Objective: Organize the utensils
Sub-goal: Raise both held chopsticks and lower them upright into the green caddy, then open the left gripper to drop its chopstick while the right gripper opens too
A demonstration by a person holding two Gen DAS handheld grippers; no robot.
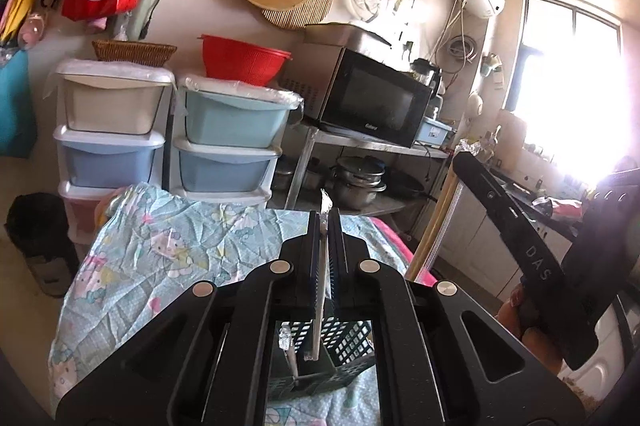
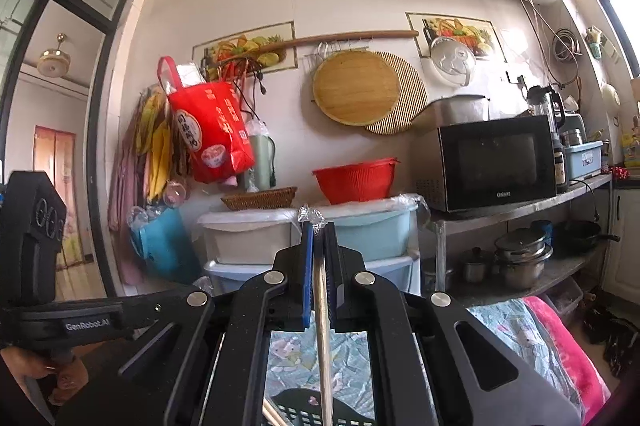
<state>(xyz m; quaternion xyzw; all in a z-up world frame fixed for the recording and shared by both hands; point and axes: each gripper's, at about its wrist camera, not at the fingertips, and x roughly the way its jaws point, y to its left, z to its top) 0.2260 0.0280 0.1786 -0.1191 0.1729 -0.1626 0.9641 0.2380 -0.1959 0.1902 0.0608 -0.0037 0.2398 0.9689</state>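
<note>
Each tool is built of matte black linkage arms fastened with round silver pivot screws. Blue pads line the right tool (image 2: pixel 319 226); the left tool (image 1: pixel 325 216) is identical. White "GenRobot.AI" lettering is printed at 9 o'clock.

Blown-out window (image 1: pixel 568 86) glare; daylit, sharp, edges fisheye-bent.

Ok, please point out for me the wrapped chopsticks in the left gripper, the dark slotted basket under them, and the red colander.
Wrapped chopsticks (image 1: pixel 322 266), left wrist view, on the wrapped shaft between the pads.
Slotted basket (image 1: pixel 352 340), left wrist view, on its mesh wall.
Red colander (image 2: pixel 355 180), right wrist view, on its outer side.
</note>
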